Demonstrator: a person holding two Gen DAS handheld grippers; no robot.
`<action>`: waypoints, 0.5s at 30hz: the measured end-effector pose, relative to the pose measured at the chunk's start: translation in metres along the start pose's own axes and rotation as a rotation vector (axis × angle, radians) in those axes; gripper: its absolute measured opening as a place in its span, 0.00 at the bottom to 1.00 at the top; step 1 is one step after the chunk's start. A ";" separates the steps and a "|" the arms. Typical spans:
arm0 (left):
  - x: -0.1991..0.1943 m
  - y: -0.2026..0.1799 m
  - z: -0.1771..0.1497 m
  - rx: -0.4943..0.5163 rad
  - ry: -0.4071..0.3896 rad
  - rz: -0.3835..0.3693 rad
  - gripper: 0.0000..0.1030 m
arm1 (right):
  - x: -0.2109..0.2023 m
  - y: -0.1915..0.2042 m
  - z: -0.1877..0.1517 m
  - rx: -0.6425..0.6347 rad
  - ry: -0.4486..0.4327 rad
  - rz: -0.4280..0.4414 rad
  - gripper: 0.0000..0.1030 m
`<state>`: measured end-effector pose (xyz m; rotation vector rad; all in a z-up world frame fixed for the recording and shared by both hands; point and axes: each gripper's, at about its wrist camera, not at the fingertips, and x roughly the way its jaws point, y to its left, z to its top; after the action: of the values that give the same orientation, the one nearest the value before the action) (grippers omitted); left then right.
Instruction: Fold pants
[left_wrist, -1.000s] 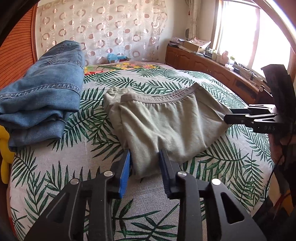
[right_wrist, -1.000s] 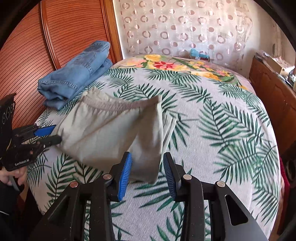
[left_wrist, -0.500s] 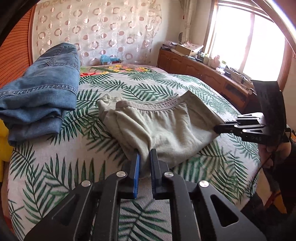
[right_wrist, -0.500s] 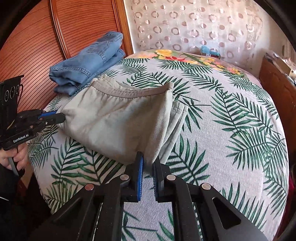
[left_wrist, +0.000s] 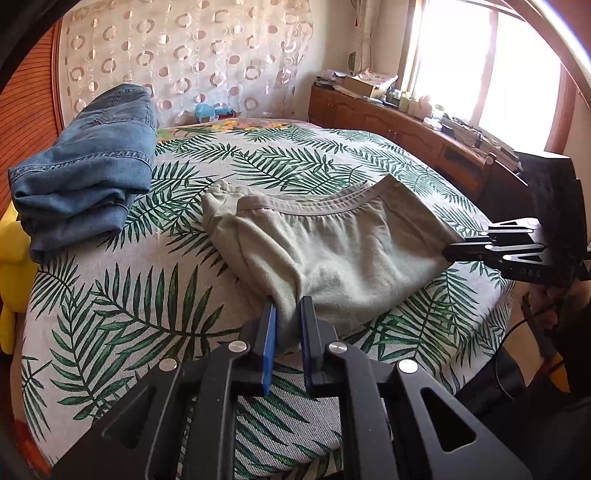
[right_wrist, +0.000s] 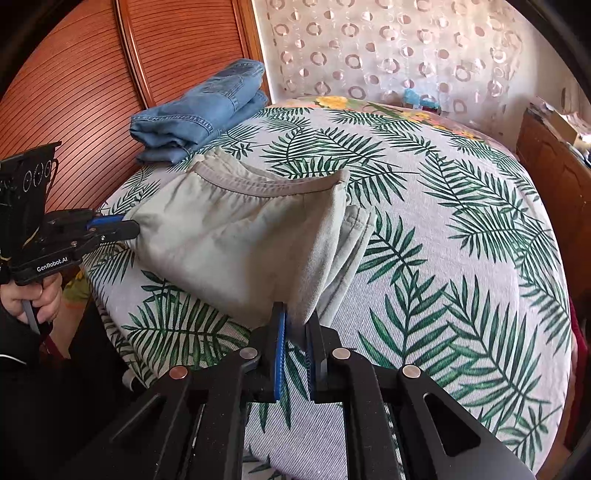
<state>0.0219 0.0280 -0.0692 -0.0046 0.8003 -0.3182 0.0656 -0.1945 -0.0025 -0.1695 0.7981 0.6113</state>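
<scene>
The fingers of the left gripper (left_wrist: 286, 325) had just closed and were pinching one near corner of the grey-green pants (left_wrist: 332, 254); the fingers of the right gripper (right_wrist: 297, 325) had likewise just closed, nipping the other near corner. Each wrist view showed its own blue-padded fingers from behind and the opposite gripper from the side. Only the right wrist view showed the hand (right_wrist: 35, 299) gripping the left tool's handle, and white lettering on that tool's body. Only the left wrist view showed the window (left_wrist: 484, 74), bright and washed out.

The pants were soft, matte knit, folded into a rough rectangle, their ribbed elastic waistband on the far edge and further folded layers showing beyond one side. They lay near the front edge of the bed (right_wrist: 461, 258), whose woven cover carried green palm fronds on pale grey.

Farther back, beside the pants, lay a thick stack of folded blue jeans (left_wrist: 85, 162) with pale stitching. Behind it rose a slatted reddish wooden headboard (right_wrist: 110, 81), then a sheer curtain (left_wrist: 184, 55) patterned with rings. Along the window side ran a cluttered wooden cabinet (left_wrist: 388, 122).
</scene>
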 end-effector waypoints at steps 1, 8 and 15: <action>0.000 0.000 0.000 0.000 0.003 0.003 0.12 | -0.002 0.000 -0.002 0.007 -0.007 -0.002 0.09; -0.005 0.006 0.006 -0.034 -0.032 0.037 0.38 | -0.014 0.006 -0.007 0.026 -0.041 -0.043 0.09; -0.003 0.015 0.018 -0.052 -0.061 0.055 0.82 | -0.034 0.007 0.000 0.049 -0.093 -0.081 0.12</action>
<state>0.0369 0.0413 -0.0570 -0.0408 0.7465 -0.2444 0.0430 -0.2041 0.0223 -0.1273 0.7123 0.5196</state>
